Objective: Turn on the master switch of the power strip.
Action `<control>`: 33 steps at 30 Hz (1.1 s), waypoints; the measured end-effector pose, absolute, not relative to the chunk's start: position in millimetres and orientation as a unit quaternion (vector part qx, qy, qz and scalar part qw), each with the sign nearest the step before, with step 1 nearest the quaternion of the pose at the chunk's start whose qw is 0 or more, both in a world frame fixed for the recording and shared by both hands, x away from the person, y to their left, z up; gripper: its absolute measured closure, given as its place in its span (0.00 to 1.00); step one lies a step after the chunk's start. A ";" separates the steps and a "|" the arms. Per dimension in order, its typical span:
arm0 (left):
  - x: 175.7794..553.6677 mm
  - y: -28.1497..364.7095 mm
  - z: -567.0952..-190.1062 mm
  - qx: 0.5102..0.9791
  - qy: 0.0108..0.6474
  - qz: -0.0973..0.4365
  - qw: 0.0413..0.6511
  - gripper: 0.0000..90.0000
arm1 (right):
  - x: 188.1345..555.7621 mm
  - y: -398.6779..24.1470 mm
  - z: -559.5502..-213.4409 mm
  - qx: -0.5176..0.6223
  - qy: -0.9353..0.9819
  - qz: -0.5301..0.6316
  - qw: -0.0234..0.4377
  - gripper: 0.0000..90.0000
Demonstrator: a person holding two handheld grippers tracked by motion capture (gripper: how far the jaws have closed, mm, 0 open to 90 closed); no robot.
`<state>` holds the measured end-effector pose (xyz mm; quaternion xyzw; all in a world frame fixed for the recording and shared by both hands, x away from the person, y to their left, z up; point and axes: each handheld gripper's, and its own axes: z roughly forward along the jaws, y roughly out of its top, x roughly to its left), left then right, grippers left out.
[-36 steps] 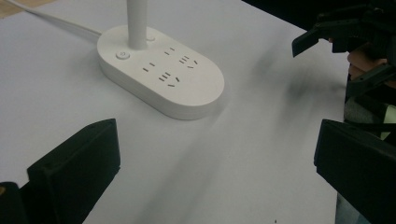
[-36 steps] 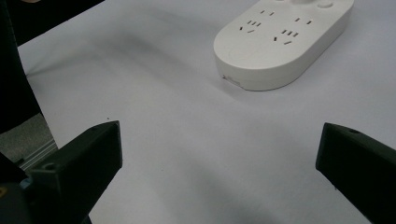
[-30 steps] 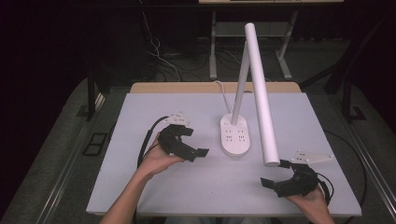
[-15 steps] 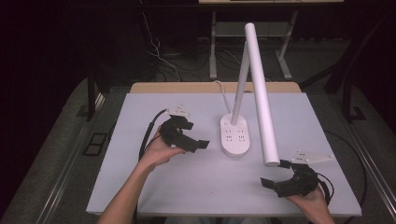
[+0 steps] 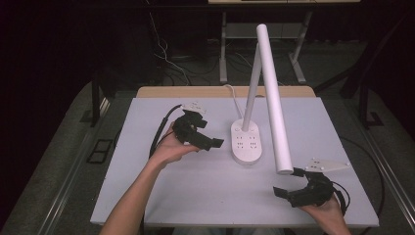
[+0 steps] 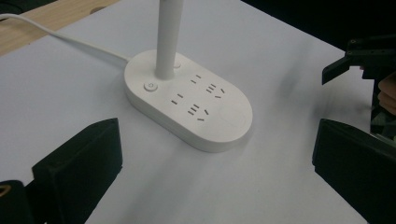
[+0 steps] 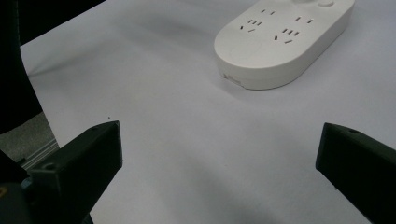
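Lamp [image 5: 249, 142] white, oval socketed base, tall stem.

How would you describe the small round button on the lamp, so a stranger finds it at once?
Start from the white table and find the oval lamp base at its middle. The round button sits on top, beside the upright pole. The other marks are thin socket slots.
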<state>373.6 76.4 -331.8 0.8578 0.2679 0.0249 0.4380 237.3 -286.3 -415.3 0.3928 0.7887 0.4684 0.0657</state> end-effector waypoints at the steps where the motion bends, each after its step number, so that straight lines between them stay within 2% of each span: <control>1: 375.0 75.3 -331.7 0.857 0.269 0.024 0.439 0.01 | 237.2 -286.3 -415.2 0.393 0.789 0.469 0.065 0.00; 18: 401.7 65.9 -336.3 0.857 0.275 0.024 0.435 0.04 | 237.3 -286.1 -415.7 0.394 0.788 0.468 0.060 0.00; 33: 427.6 57.3 -342.5 0.862 0.287 0.003 0.417 0.15 | 237.7 -286.1 -416.1 0.391 0.790 0.468 0.061 0.00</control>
